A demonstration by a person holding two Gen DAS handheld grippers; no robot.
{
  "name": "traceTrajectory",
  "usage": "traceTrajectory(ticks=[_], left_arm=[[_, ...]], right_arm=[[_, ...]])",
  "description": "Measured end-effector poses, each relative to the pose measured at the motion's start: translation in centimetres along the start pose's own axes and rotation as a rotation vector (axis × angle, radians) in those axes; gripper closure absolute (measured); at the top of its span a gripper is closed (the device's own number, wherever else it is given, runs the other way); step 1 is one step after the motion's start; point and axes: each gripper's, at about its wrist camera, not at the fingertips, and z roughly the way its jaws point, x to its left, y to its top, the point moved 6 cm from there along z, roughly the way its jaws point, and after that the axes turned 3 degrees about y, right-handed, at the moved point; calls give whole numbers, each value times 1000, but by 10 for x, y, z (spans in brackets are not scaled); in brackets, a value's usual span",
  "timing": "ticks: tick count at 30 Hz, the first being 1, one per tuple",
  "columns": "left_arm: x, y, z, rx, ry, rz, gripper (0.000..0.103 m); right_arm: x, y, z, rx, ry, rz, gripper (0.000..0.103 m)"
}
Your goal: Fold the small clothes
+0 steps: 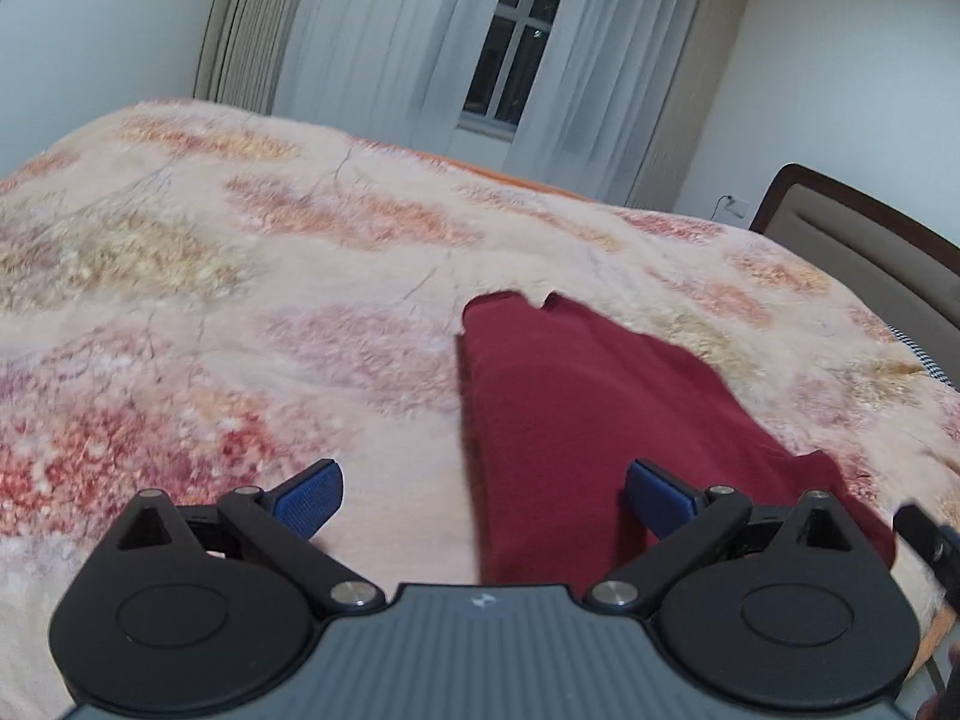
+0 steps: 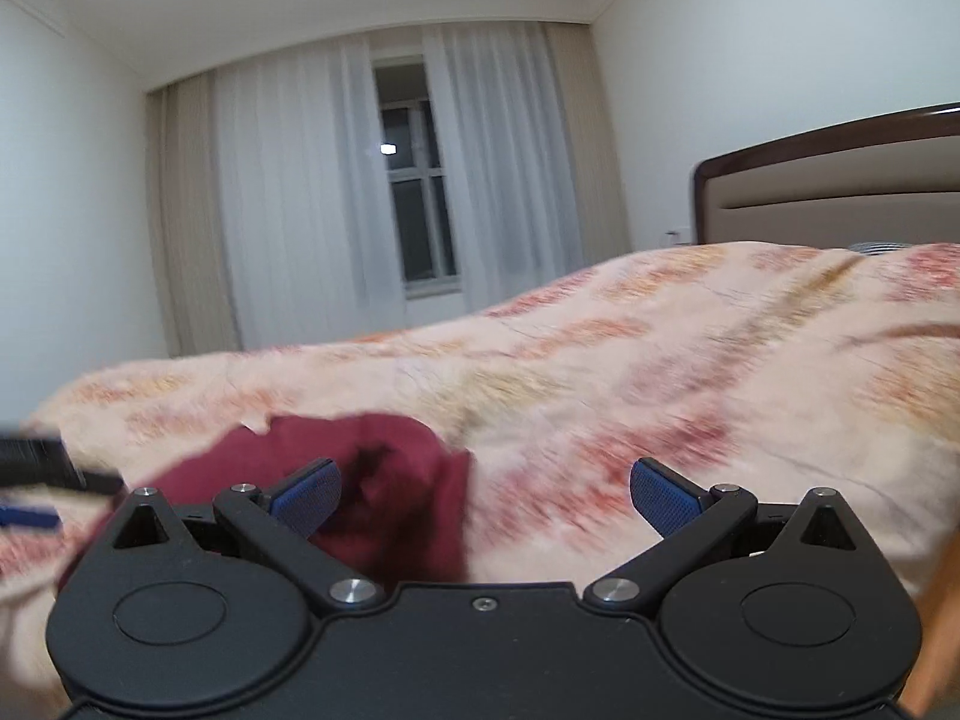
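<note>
So the whole setup sits on a big fuzzy blanket (image 1: 300, 312) with pink and orange blotches covering the bed, and that's honestly the first worry: plush pile like that grabs at fabric, so any drag across it could pull a finished fold apart.

The dark red garment (image 1: 576, 420) lies on the blanket near the front edge, looking like it's already folded into a long strip with one straight edge on its left side. In the right wrist view the near end looks bunched up with a dark crease, but that frame is pretty blurry so I wouldn't swear to it. If it really is rumpled, the next fold will probably come out lopsided.

Left gripper (image 1: 483, 501) hangs above the garment's left edge with its jaws spread wide and nothing in them. Right gripper (image 2: 485, 498) is spread wide too, empty, with the garment under its left finger only.

Smallest risk: a blue pad (image 1: 660, 495) could pinch just the top layer and peel the strip open.
</note>
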Motion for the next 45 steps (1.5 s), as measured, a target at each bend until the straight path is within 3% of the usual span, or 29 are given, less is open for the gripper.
traceTrajectory(ticks=[4, 9, 11, 16, 30, 38, 45], left_arm=[[6, -12, 10, 35, -7, -12, 1], [11, -21, 14, 31, -26, -27, 0], [12, -24, 15, 35, -32, -25, 0], [11, -27, 16, 29, -30, -18, 0], [10, -24, 16, 42, -28, -31, 1], [11, 2, 12, 25, -85, -94, 0], [-1, 14, 44, 84, -61, -53, 0]], right_arm=[[17, 5, 40, 89, 59, -4, 0], [23, -18, 67, 180, -58, -84, 0], [20, -33, 68, 197, -62, -78, 0], [8, -53, 67, 183, -37, -5, 0], [7, -57, 65, 155, -23, 18, 0], [4, -33, 64, 150, 17, 68, 0], [4, -17, 89, 176, 71, 122, 0]])
